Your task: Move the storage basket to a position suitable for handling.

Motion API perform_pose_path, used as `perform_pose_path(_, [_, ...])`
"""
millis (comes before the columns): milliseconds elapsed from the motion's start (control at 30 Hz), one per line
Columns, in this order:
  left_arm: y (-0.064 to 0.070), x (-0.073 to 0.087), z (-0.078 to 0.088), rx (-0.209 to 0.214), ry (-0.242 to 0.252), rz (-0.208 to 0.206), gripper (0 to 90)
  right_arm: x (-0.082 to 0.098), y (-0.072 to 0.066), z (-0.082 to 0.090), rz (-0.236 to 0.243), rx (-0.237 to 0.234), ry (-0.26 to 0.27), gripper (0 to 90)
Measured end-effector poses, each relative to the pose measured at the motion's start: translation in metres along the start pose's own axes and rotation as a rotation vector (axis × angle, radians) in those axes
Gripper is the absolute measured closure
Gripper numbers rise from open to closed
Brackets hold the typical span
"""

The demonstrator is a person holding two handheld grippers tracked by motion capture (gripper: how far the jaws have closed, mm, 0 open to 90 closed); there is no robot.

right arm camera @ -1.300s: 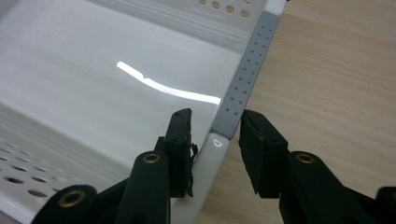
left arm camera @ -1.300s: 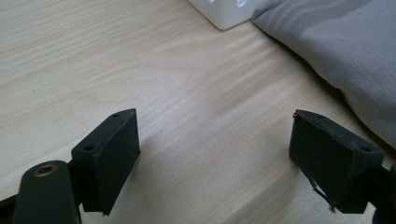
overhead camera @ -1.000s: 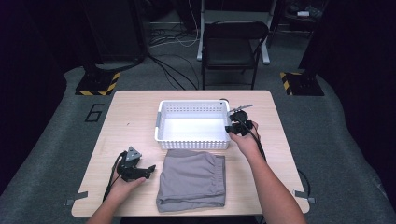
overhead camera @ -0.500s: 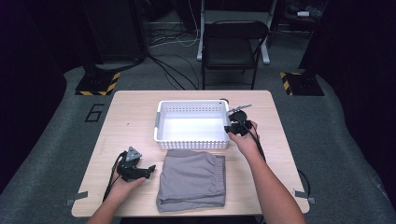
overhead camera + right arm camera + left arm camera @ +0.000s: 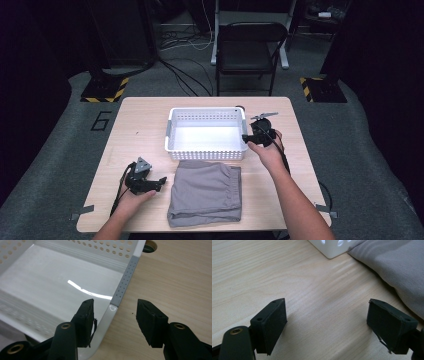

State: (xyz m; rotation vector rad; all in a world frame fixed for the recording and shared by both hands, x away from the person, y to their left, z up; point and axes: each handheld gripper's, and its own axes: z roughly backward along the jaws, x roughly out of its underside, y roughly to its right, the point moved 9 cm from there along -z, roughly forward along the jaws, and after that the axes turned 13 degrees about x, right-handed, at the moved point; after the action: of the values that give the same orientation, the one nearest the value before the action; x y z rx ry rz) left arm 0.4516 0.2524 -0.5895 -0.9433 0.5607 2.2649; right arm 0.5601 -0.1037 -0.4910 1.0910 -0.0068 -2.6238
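A white perforated basket (image 5: 171, 131) sits empty in the middle of the wooden table, its floor bare in the right gripper view (image 5: 50, 277). A folded grey garment (image 5: 206, 192) lies just in front of it, its edge showing in the left gripper view (image 5: 392, 267). My left gripper (image 5: 161, 181) rests low on the table left of the garment, open with bare wood between its jaws (image 5: 325, 322). My right gripper (image 5: 246, 137) is at the basket's right rim, open, one jaw inside and one outside the rim (image 5: 113, 312).
The basket's corner (image 5: 332, 247) stands ahead of my left gripper. A round hole (image 5: 150, 246) is in the tabletop past the basket's far right corner. A black folding chair (image 5: 250, 47) stands beyond the table. Bare wood lies to the left and right of the basket.
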Motion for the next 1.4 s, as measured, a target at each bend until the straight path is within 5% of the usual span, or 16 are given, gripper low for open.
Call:
perform_pose_path(267, [0.000, 0.000, 0.000, -0.001, -0.003, -0.001, 16.0, 0.025, 0.003, 0.047, 0.020, -0.005, 0.082, 46.2])
perform_pose_path(467, [0.000, 0.000, 0.000, -0.002, -0.001, 0.002, 16.0, 0.051, -0.006, 0.059, 0.029, -0.045, 0.072, 46.3])
perform_pose_path(633, [0.000, 0.001, 0.000, -0.001, -0.006, -0.001, 16.0, 0.071, -0.018, 0.054, 0.059, -0.081, 0.046, 46.2])
perform_pose_path(700, [0.000, 0.000, 0.000, -0.002, -0.005, -0.001, 16.0, 0.076, -0.024, 0.051, 0.029, -0.090, 0.025, 45.6])
perform_pose_path(767, [0.000, 0.000, 0.000, -0.002, -0.003, 0.001, 16.0, 0.078, -0.024, 0.049, 0.065, -0.101, 0.033, 44.9])
perform_pose_path(900, [0.000, 0.001, 0.001, -0.001, -0.009, -0.005, 16.0, 0.088, -0.043, 0.036, 0.053, -0.175, 0.003, 38.2])
perform_pose_path(1400, [0.000, 0.000, 0.000, 0.002, -0.003, -0.005, 16.0, 0.099, -0.068, 0.022, 0.129, -0.231, -0.003, 23.3])
